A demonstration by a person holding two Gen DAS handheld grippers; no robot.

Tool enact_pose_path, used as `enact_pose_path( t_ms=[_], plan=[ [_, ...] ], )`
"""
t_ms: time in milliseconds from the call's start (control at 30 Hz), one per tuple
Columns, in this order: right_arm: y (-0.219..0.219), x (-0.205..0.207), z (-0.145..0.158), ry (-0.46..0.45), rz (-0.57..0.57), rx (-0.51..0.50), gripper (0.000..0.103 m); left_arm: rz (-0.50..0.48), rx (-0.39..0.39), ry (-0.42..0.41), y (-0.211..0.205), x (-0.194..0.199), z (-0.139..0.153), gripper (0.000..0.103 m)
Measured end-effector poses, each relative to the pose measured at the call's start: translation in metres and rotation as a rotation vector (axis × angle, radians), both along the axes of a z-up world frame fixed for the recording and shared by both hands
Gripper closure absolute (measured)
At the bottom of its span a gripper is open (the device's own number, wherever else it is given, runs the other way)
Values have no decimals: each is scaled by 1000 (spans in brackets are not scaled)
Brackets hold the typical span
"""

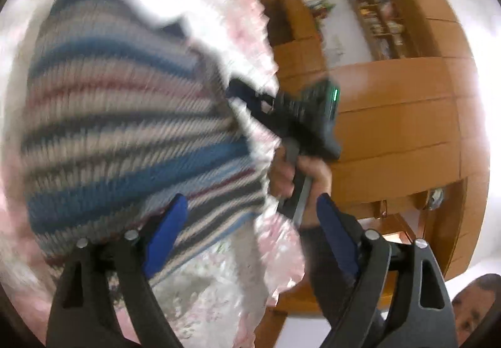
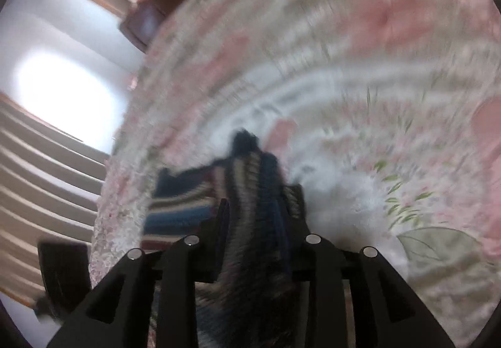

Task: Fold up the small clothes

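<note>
The striped knitted garment (image 1: 125, 128), worked in blue, grey, white and dark red bands, lies on the pink-and-white floral bed cover (image 1: 219, 301). In the left wrist view it reaches close to the cover's scalloped edge, beyond which wooden cabinets (image 1: 391, 116) stand.

**Progress.** Judged from both views, folding is under way but not finished. In the right wrist view part of the garment is raised off the cover in a narrow bunched strip, while the remainder lies flat on the cover to the left of that strip. The raised part is not yet laid down, and no compact, squared fold is visible. Motion blur prevents counting any folds already made.

**Grippers.**
- Right gripper (image 2: 258, 207): jaws closed narrowly on the raised strip of the garment. In the left wrist view this tool, held in the person's hand (image 1: 300, 172), sits at the garment's edge nearest the cover's scalloped border.
- Left gripper (image 1: 250, 222): blue-padded jaws spread wide, holding nothing. One pad overlaps the garment's near corner in the picture; contact cannot be confirmed.

**Garment condition.** The knit is ribbed and soft, and it drapes and bunches where gripped. The flat portion shows a broad, mostly smooth surface. A dark blue collar or trim is visible at one end.
</note>
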State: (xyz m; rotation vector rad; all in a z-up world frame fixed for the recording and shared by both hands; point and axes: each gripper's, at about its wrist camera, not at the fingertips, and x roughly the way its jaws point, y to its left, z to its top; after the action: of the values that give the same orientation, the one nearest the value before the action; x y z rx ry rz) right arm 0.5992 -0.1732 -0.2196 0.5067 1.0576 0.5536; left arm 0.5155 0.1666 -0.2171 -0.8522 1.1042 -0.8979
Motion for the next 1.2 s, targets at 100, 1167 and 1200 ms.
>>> enact_pose_path(
  t_ms=[100,1167,1200],
  plan=[
    [14,-12,19,-28,44,64,65,88,44,-82,16,21,20,13],
    [5,-114,-29,90,53,144,96,-50,78,-6,16,-24,-17,24],
    [6,-117,-38,111,58,134,97,-46,89,27,14,-28,-33,24]
  ],
)
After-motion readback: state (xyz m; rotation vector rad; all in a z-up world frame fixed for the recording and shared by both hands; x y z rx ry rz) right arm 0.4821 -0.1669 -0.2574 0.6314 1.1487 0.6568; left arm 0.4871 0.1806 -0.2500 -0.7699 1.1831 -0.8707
